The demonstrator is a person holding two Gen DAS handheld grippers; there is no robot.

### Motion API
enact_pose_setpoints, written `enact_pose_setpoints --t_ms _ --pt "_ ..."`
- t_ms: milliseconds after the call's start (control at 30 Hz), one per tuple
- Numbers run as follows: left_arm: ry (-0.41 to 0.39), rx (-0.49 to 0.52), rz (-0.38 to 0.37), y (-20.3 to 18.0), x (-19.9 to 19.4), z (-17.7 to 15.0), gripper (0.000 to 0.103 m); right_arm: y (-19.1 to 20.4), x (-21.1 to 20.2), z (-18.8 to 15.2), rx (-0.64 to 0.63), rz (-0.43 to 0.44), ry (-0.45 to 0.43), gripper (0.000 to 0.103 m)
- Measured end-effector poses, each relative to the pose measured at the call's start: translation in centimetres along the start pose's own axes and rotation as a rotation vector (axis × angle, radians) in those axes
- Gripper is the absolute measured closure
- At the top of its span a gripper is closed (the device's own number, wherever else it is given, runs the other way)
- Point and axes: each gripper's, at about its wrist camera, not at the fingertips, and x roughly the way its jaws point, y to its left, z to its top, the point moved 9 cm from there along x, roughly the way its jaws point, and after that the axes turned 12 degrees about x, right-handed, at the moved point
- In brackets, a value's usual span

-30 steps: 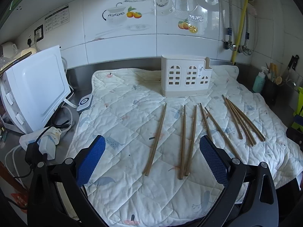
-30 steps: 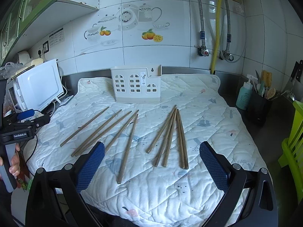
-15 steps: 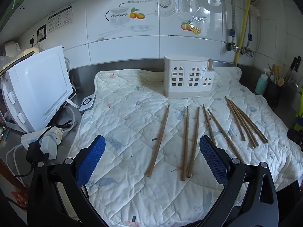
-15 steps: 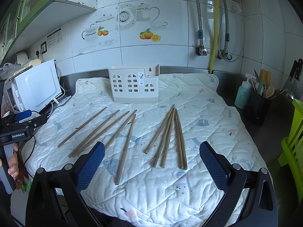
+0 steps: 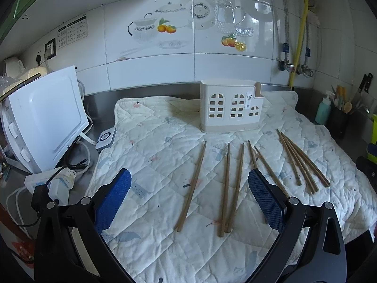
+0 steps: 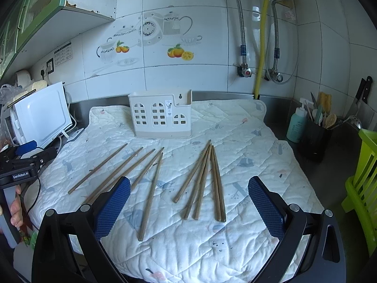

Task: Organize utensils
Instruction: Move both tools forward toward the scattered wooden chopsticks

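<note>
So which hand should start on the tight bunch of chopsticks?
Probably the right. Its open tool sits directly over that bunch of chopsticks, while in the left tool's view the bunch lies off to the side, beyond the loose chopsticks.

Steel counter [image 6: 329, 176] runs along tiled wall. Quilted white mat [image 6: 247, 141] spread over most of it. On mat: white utensil holder [image 6: 162, 118] upright at back, near wall; ten wooden chopsticks flat in front of it. Left five chopsticks [image 6: 122, 169] spread apart, fanned; right five chopsticks [image 6: 207, 179] bunched, touching. On bare counter left of mat: white appliance [image 5: 44, 118], power strip [image 5: 56, 179] with cables, small white device [image 5: 106, 138]. Right of mat: teal bottle [image 6: 296, 127], black pot [image 6: 314, 139] of tools.
</note>
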Motion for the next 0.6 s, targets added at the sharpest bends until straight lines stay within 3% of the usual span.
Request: enact_pose_setpoints --t_ms 600 --pt "-0.033 -0.013 0.021 1.0 -0.1 0.9 0.005 -0.3 0.1 0.9 -0.002 -0.015 -0.021 0.006"
